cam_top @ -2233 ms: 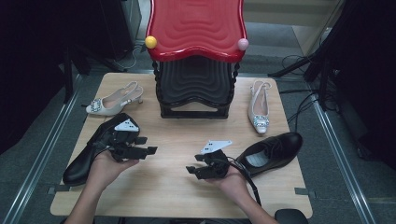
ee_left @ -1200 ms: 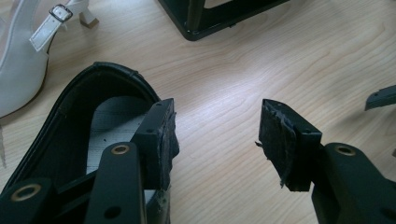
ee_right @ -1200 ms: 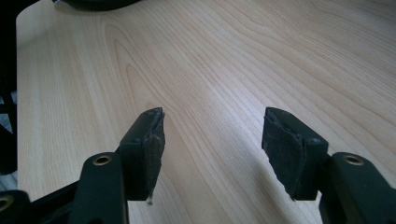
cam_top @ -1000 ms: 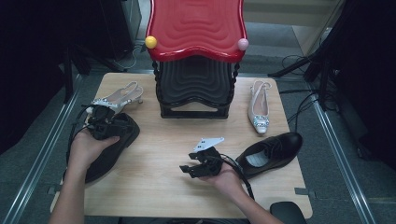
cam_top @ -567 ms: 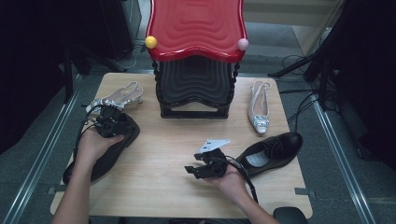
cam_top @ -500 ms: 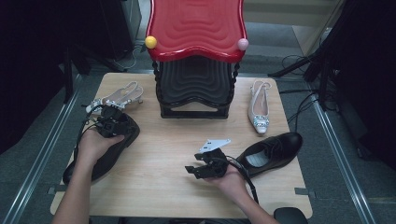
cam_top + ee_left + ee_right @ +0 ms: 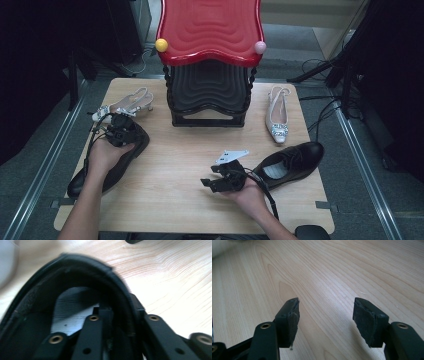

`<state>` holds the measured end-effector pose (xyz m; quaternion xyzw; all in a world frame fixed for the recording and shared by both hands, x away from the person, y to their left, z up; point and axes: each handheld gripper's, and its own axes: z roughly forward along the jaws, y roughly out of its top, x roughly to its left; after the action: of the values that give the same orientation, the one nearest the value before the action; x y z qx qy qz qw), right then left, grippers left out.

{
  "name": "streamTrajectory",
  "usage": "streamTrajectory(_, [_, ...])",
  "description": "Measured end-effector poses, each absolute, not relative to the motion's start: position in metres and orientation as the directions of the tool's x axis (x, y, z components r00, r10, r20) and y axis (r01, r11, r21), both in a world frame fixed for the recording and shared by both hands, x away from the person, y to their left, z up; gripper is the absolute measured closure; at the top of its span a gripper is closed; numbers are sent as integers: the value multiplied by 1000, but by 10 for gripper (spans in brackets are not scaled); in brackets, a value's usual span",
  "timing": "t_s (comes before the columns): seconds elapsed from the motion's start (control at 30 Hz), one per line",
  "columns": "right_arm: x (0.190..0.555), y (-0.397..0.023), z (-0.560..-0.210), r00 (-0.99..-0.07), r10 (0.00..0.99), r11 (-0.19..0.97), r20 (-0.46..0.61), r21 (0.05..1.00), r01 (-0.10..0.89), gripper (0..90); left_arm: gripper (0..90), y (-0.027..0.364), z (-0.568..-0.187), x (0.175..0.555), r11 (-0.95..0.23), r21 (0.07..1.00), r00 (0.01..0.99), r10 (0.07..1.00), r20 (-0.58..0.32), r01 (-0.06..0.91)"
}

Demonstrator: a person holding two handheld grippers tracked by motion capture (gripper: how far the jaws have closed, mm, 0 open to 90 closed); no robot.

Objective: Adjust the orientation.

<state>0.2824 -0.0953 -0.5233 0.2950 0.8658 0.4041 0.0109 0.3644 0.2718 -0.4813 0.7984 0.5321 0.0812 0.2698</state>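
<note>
A black leather shoe (image 7: 136, 149) lies at the table's left, heel end toward the far side. My left gripper (image 7: 120, 135) points down onto that heel. In the left gripper view one jaw sits inside the shoe (image 7: 37, 315) and the other outside, with the heel rim (image 7: 123, 312) pinched between them; the jaws of my left gripper (image 7: 120, 315) have just been closing on it. A second black shoe (image 7: 290, 160) lies at the right. Beside its heel my right gripper (image 7: 212, 182) hovers open over bare wood, nothing between the pads of my right gripper (image 7: 325, 312).
A red and black shoe rack (image 7: 210, 60) stands at the back centre. One silver slingback heel (image 7: 122, 105) lies left of it and another silver heel (image 7: 277, 115) lies right of it. Metal rails (image 7: 47, 160) run along the table's sides.
My left hand swung left from the shoe's middle to its heel and sank a little; its jaws closed on the heel rim. The right hand has stayed put.
</note>
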Motion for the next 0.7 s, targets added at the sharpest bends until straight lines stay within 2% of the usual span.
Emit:
streamTrajectory(0.3, [285, -97, -522, -823, 517, 487, 235, 710, 508, 394, 847, 264, -455, 347, -352, 514, 455, 886, -87, 782])
streamTrajectory(0.33, [285, -97, -521, -824, 515, 484, 235, 714, 506, 394, 854, 263, -446, 340, -339, 538, 472, 872, -129, 772])
streamTrajectory(0.7, [287, -94, -520, -827, 501, 477, 255, 717, 509, 394, 866, 236, -407, 315, -309, 623, 568, 778, -268, 718])
